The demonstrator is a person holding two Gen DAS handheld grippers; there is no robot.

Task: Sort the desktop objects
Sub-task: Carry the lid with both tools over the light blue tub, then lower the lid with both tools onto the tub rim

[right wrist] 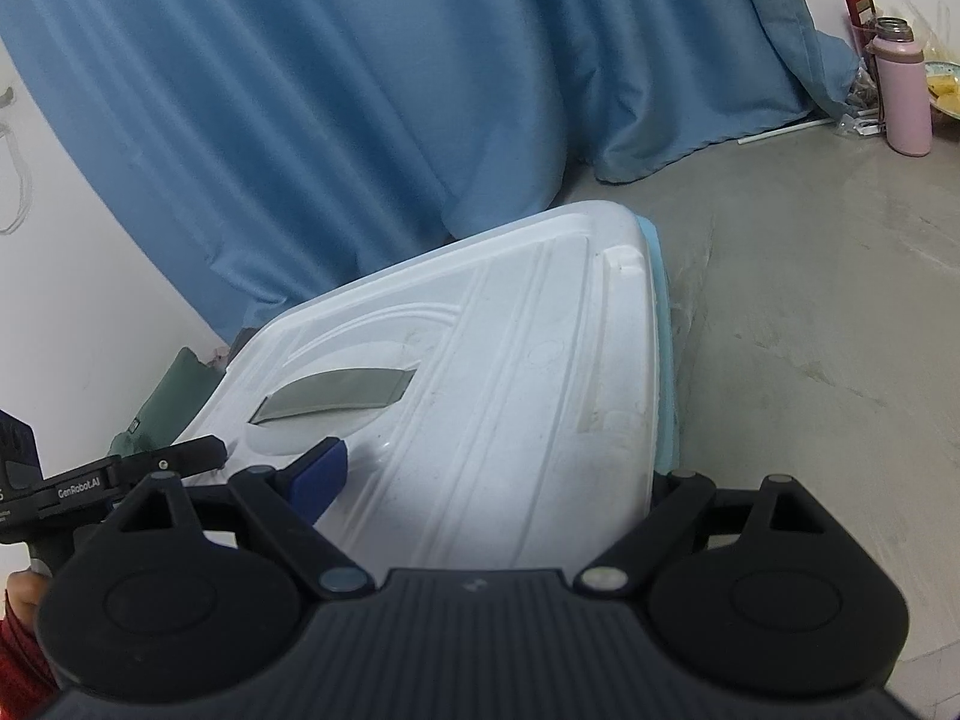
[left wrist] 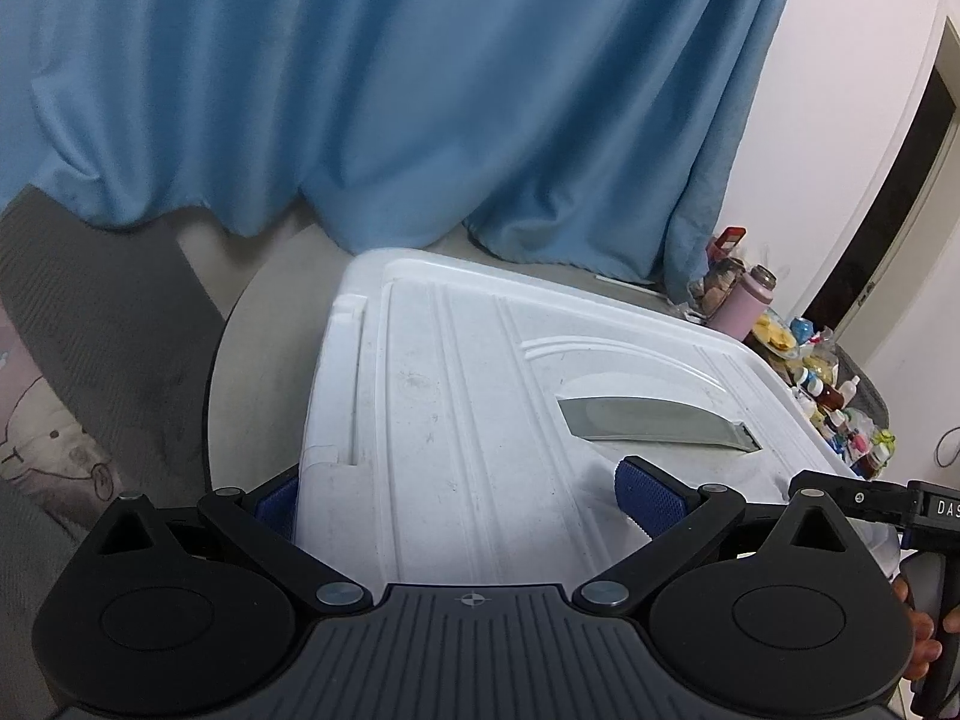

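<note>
A large white plastic lid [left wrist: 468,396] with ribs and a grey recessed handle slot [left wrist: 654,420] lies tilted between both grippers; it also shows in the right wrist view [right wrist: 510,372], over a pale blue box edge [right wrist: 660,324]. My left gripper [left wrist: 462,504] is spread wide across the lid's near left corner, its blue pads [left wrist: 651,498] on either side of the lid. My right gripper [right wrist: 498,480] is spread wide across the lid's near right corner, one blue pad [right wrist: 318,474] on top and the other side hidden below the rim.
A blue curtain [left wrist: 390,90] hangs behind. The grey round table [right wrist: 810,300] carries a pink bottle [right wrist: 906,96], a jar, a plate of food [right wrist: 945,93] and several small bottles [left wrist: 840,408] at the far right. A grey mat [left wrist: 102,324] lies left.
</note>
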